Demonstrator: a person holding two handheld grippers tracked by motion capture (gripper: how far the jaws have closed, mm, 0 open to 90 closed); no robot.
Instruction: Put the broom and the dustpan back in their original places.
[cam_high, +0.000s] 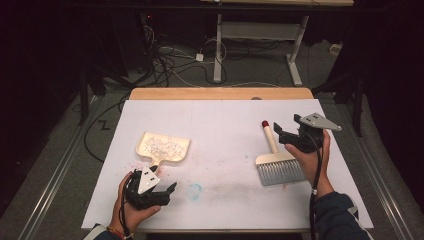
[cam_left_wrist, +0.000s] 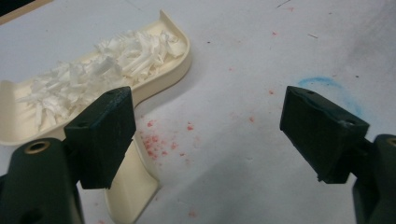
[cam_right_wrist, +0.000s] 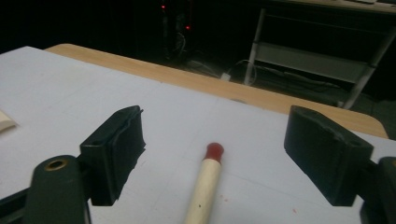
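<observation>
A cream dustpan (cam_high: 163, 147) holding white paper shreds (cam_left_wrist: 107, 70) lies on the left of the white board, its handle (cam_left_wrist: 130, 186) pointing toward me. My left gripper (cam_high: 157, 184) hovers just behind that handle, open (cam_left_wrist: 210, 107), with the handle under its left jaw and nothing pressed. On the right lies a hand brush (cam_high: 274, 160) with grey bristles and a cream handle (cam_right_wrist: 205, 186) ending in a red tip. My right gripper (cam_high: 286, 131) is open (cam_right_wrist: 219, 128) above the handle, which runs between the jaws without touching the pads.
The white board (cam_high: 225, 125) covers a wooden table (cam_high: 220, 93). A blue ring mark (cam_high: 194, 191) and red specks (cam_left_wrist: 156, 142) lie near the dustpan. Beyond the table are a desk frame (cam_high: 218, 45) and cables (cam_high: 170, 60) on the floor.
</observation>
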